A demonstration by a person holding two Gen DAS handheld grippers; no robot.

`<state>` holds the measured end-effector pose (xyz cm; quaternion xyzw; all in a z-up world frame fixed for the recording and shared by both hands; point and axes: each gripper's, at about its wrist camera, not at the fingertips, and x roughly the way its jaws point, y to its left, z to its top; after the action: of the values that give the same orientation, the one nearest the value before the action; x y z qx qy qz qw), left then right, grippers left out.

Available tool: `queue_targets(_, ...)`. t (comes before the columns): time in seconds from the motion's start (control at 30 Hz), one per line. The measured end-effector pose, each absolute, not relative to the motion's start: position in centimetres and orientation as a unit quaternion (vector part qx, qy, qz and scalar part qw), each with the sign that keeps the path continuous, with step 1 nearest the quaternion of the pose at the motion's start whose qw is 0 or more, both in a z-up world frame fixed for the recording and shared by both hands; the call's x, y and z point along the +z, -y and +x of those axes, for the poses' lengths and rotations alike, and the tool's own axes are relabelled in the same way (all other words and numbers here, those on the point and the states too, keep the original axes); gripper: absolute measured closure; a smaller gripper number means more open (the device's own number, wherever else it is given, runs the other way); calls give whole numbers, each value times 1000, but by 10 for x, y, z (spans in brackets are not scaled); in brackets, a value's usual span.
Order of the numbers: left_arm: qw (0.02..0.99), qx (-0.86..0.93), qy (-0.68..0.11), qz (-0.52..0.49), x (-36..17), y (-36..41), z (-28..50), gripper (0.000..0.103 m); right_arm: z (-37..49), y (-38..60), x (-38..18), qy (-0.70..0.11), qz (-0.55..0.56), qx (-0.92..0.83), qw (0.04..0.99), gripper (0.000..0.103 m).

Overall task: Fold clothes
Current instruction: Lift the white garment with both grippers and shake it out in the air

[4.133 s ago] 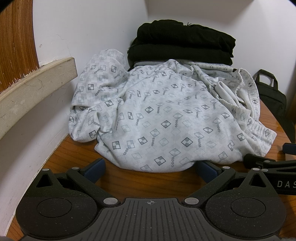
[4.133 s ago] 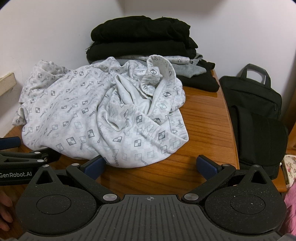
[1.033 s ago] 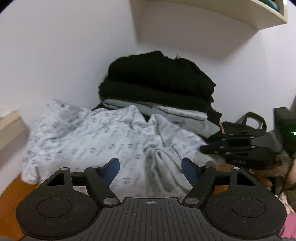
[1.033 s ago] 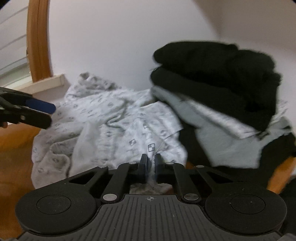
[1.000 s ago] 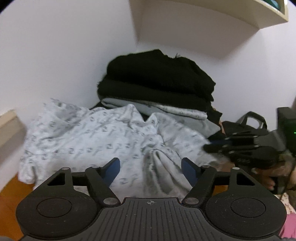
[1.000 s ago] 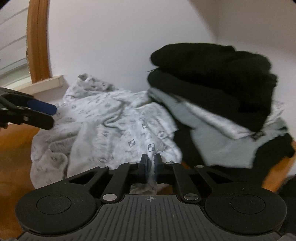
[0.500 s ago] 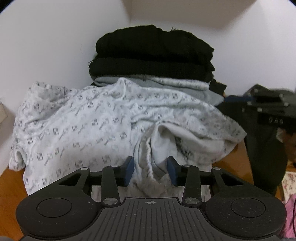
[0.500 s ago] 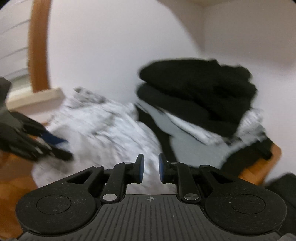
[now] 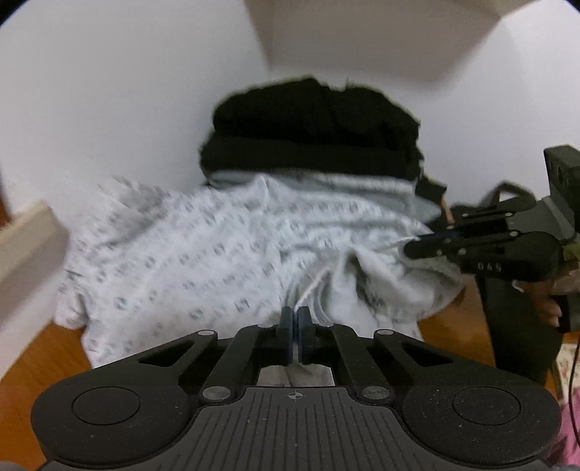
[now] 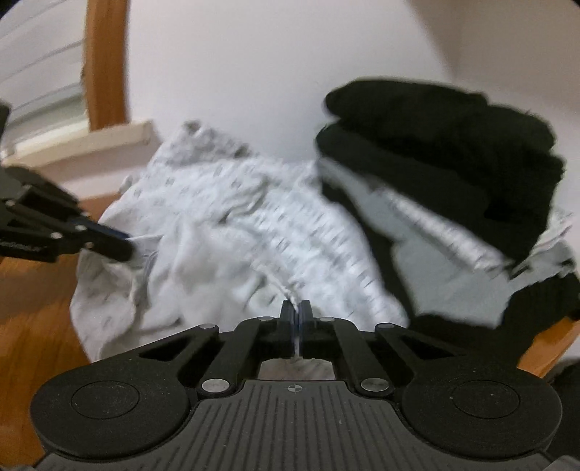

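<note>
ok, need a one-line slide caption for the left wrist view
Left gripper shut on the patterned white garment, right gripper pinching its far edge, folded black stack behind.

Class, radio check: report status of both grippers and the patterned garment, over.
Left gripper shut on patterned garment, jaws just closed. Right gripper shut on it too. Garment crumpled on the table. Folded black stack close behind.

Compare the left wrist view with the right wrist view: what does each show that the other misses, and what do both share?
Left wrist only: a dark bag, a shelf, a hand behind the right gripper.

Right wrist only: a wooden frame with blinds.

Both: the patterned garment pinched by both grippers, the left gripper, the folded black stack, the wooden table.
</note>
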<state>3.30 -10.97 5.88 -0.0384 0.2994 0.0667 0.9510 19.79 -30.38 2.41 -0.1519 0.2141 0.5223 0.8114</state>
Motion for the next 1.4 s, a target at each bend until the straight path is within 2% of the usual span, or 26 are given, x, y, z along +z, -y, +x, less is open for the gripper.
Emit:
queue_targets(0.27,970,88,-225,-41,117,100,-22,101,173,315,93,-132,-128,536,824,100)
queue_targets(0.8,968,216,-123,-35,196,61,-218,101,21,249,177,-6,-140,644,752,100)
queue_targets(0.97,960,234,-146,-46,190,47,-237,101,1,227,180,1,-149,656,740,100)
queue_targets(1.1,957,216,-174,-88,160,32,-229,99,6,215,163,-10,-178,643,745,100)
queue_targets(1.17,953,216,-188,-103,141,29,-220,90,17,215,154,-16,-189,629,754,100)
queue_targets(1.2,951,216,-193,-109,132,30,-216,82,24,216,150,-22,-192,622,759,100)
queue_targets(1.3,948,208,-208,-123,104,33,-204,72,50,218,143,-46,-188,600,776,100)
queue_targets(1.4,947,194,-223,-125,83,41,-192,55,67,225,131,-68,-182,591,783,100)
